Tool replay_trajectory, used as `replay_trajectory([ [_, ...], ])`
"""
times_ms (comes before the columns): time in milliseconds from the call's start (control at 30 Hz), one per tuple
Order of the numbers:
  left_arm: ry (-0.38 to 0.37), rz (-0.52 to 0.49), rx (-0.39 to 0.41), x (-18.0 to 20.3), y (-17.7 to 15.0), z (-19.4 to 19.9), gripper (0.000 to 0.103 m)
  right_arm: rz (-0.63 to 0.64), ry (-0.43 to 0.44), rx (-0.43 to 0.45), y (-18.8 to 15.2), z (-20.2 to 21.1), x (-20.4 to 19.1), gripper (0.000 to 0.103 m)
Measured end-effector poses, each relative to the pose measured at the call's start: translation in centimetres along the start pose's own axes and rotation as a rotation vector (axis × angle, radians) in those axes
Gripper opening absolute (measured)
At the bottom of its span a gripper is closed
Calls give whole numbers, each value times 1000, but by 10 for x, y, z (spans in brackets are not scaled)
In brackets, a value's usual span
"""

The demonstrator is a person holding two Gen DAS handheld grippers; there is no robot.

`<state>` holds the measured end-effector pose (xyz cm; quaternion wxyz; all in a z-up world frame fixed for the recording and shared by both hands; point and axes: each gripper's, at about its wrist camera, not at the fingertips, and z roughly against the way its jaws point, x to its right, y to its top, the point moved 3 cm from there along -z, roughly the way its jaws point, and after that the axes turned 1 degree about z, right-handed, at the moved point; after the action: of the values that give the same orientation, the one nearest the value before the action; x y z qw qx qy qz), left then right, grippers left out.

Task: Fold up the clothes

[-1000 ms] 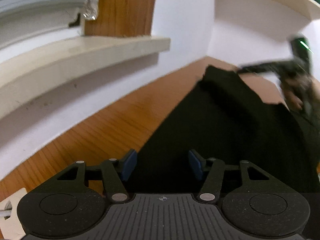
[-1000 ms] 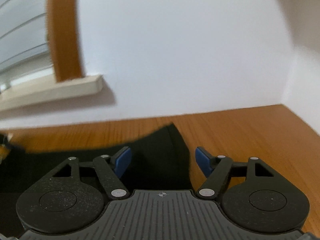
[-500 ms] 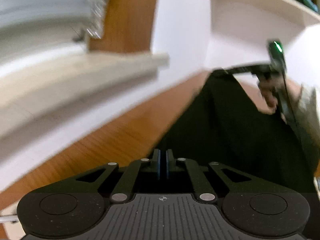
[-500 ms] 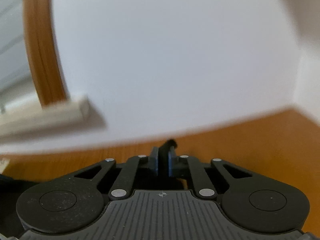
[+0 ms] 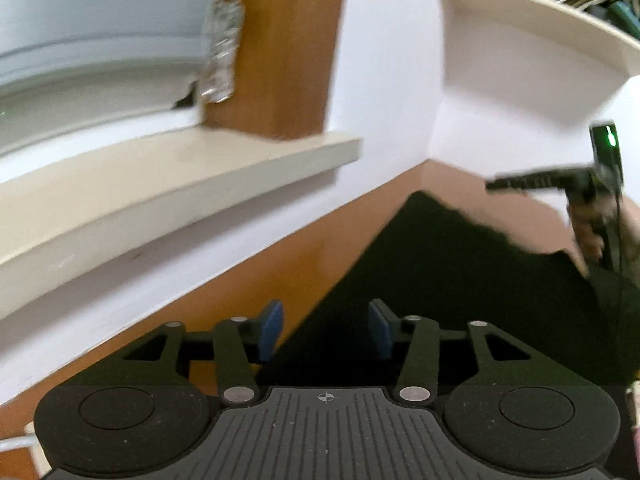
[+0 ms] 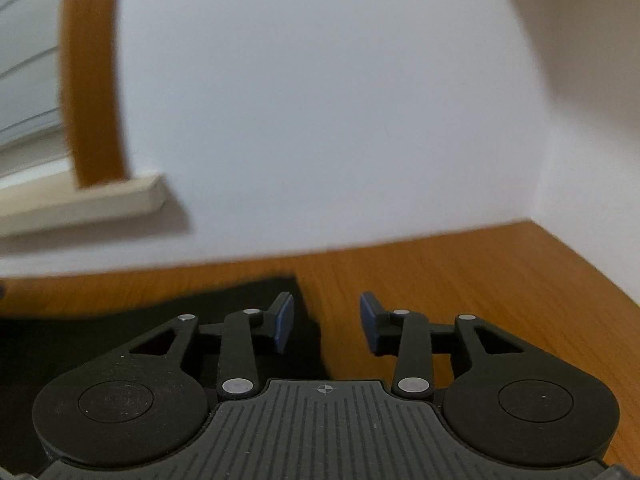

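Dark garment was recorded flat on table, centre-right of frame; left gripper and right gripper were held spread, nothing gripped; fold stage could not be determined.

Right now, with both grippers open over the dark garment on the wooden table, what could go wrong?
1. The black cloth garment blends with the black fingers, so a regrasp by the left gripper might miss its edge.
2. The right gripper sits beside the garment's corner, mostly over the bare wooden table; closing here may catch nothing.
3. The white wall lies close.
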<state>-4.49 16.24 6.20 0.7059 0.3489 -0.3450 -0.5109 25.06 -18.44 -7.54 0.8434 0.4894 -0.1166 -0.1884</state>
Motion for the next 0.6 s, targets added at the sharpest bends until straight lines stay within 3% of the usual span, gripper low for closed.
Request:
replay_trajectory([
  [133, -65, -79, -23, 35, 11, -22, 63, -38, -2, -22, -33, 38, 13, 52],
  [333, -129, -208, -51, 86, 35, -68, 68, -97, -2, -53, -81, 90, 31, 52],
  [600, -137, -238, -48, 101, 31, -96, 69, -229, 45, -46, -88, 83, 41, 52],
])
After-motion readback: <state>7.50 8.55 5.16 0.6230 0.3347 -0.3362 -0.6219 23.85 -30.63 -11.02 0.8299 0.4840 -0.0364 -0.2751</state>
